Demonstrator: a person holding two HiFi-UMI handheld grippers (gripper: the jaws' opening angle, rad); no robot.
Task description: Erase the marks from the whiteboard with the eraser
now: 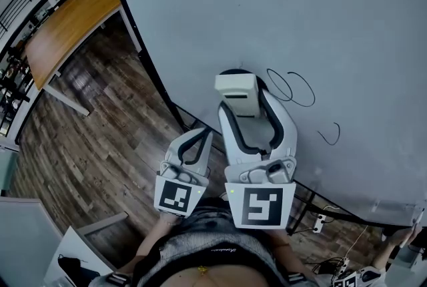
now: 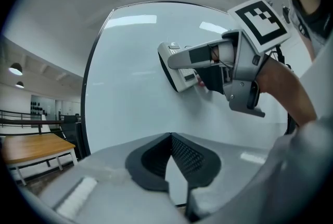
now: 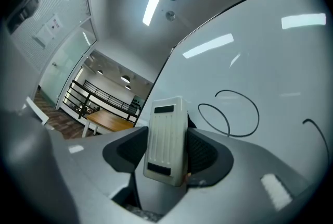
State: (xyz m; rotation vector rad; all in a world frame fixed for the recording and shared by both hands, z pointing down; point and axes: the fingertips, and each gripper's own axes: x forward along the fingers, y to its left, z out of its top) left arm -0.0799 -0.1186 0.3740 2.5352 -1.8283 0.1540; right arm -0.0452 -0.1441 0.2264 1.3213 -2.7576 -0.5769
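Observation:
The whiteboard [image 1: 280, 5] fills the upper right of the head view. Black marks remain on it: two overlapping loops [image 1: 291, 87] and a small curve [image 1: 331, 134]. My right gripper [image 1: 241, 102] is shut on the white eraser [image 1: 237, 87], which rests against the board just left of the loops. In the right gripper view the eraser [image 3: 166, 139] stands upright between the jaws, with the loops [image 3: 229, 113] just beyond it. My left gripper [image 1: 200, 135] hangs lower left, off the board, shut and holding nothing. In the left gripper view its jaw tips [image 2: 170, 139] meet, and the eraser [image 2: 177, 69] shows ahead.
A wooden table [image 1: 67, 29] stands at the upper left on the wood floor [image 1: 100, 139]. The board's black frame and stand legs [image 1: 303, 202] run along its lower edge, with cables [image 1: 320, 222] beneath at the lower right.

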